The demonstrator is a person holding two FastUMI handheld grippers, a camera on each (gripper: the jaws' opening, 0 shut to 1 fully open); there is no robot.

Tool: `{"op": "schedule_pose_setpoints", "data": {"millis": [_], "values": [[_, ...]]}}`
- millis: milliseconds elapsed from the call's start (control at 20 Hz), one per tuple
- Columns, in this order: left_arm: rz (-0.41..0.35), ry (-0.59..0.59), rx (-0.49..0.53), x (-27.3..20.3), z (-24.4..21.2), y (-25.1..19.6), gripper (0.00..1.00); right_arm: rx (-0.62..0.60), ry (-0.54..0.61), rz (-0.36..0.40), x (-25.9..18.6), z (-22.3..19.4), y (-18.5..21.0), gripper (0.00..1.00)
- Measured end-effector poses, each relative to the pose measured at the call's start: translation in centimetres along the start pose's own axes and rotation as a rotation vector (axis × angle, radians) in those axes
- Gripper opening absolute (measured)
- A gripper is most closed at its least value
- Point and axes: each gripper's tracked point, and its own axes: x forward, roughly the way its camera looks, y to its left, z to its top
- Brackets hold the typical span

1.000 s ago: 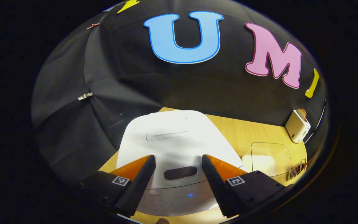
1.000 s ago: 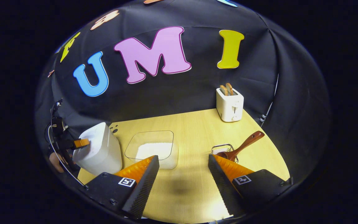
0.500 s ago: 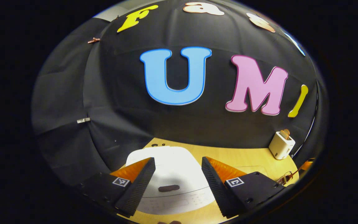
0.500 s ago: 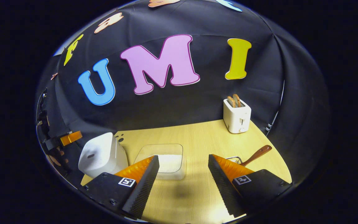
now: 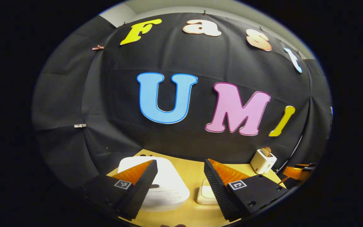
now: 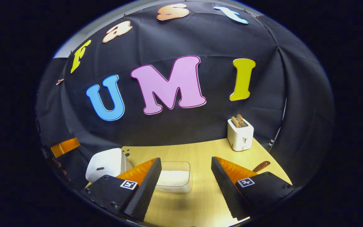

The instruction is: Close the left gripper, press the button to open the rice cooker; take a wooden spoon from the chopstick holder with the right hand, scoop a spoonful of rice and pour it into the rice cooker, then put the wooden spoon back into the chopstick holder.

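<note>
Both grippers raised | rice cooker (image 5: pixel 165 186) white, lid down | fingers wide, empty

Black fingers (image 5: pixel 143 186) with orange backs, ridged pads and square markers.

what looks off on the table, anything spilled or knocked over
Nothing stands out. The rice cooker sits upright with its lid shut, the rice stays inside the clear tray, and the toaster stands upright; no spill shows on the table.
</note>
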Motion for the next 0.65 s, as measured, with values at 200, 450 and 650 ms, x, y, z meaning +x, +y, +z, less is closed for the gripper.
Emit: {"op": "schedule_pose_setpoints", "data": {"millis": [200, 450, 650], "values": [[-0.089, 0.043, 0.041, -1.4, -2.6, -2.8, 0.96, -0.034, -0.011, -0.035, -2.3, -1.6, 0.8, 0.98], [-0.215, 0.093, 0.107, -2.4, -5.4, -5.2, 0.96, -0.069, 0.029, -0.045, -3.9, -4.9, 2.3, 0.98], [-0.262, 0.130, 0.137, -2.3, -7.1, -5.7, 0.96, -0.061, 0.043, -0.070, -4.1, -6.0, 2.6, 0.98]]}}
